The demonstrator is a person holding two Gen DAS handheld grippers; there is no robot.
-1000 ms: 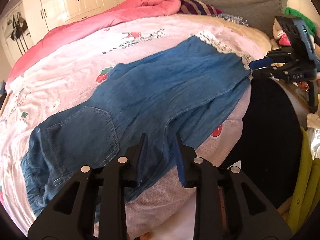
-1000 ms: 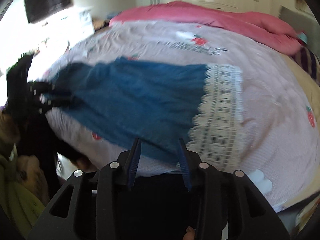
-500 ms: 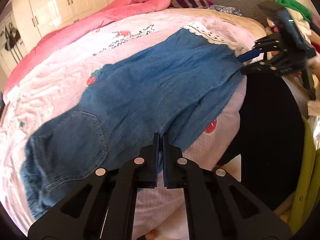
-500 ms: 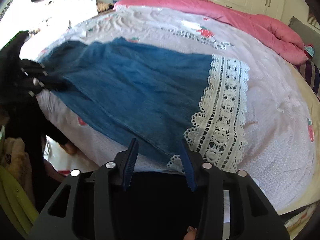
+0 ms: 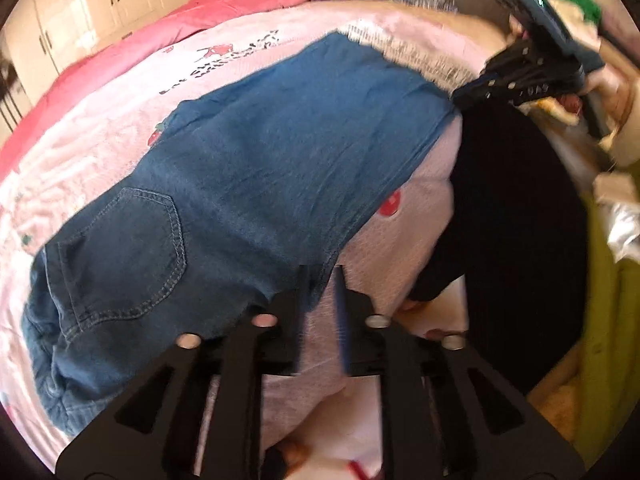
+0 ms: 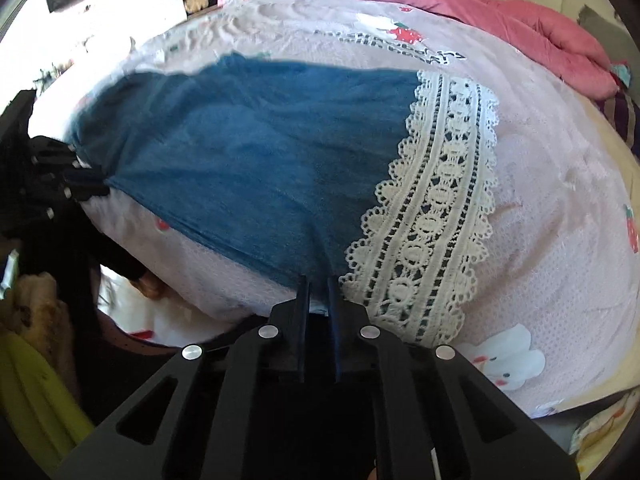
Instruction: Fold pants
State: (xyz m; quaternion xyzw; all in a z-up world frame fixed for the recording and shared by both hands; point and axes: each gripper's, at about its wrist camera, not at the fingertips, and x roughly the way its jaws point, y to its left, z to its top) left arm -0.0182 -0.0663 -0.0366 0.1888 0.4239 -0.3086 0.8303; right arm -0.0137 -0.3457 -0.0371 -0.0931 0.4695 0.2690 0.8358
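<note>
- Looking along my left gripper [image 5: 320,300], I see the pants [image 5: 260,168] spread flat across the sheet [image 5: 100,140], running from near left to far right.
- My left jaws are opening. A small gap shows between them, the near edge of the pants lies in that gap, and pale sheet shows through beside it, so the pads do not press the cloth.
- The back pocket [image 5: 120,248] lies to the near left, with the waist end bunched at the sheet's left edge.
- My right gripper [image 5: 468,94] sits far right in this view, its tips at the corner of the leg end.
- A pink quilt [image 5: 160,40] lies heaped along the far side, well apart from the pants.
- Looking along my right gripper, the pants fill the middle of the view, and a band of white lace [image 6: 440,200] trims the leg end on the right.
- My right jaws are closing. Only a narrow slot is left, and the near edge of the pants, just left of the lace, is caught in it.
- My left gripper shows at the far left here, its tips at the pants' near edge, where the cloth gathers to a point.
- I cannot tell from this view whether those tips pinch the cloth.
</note>
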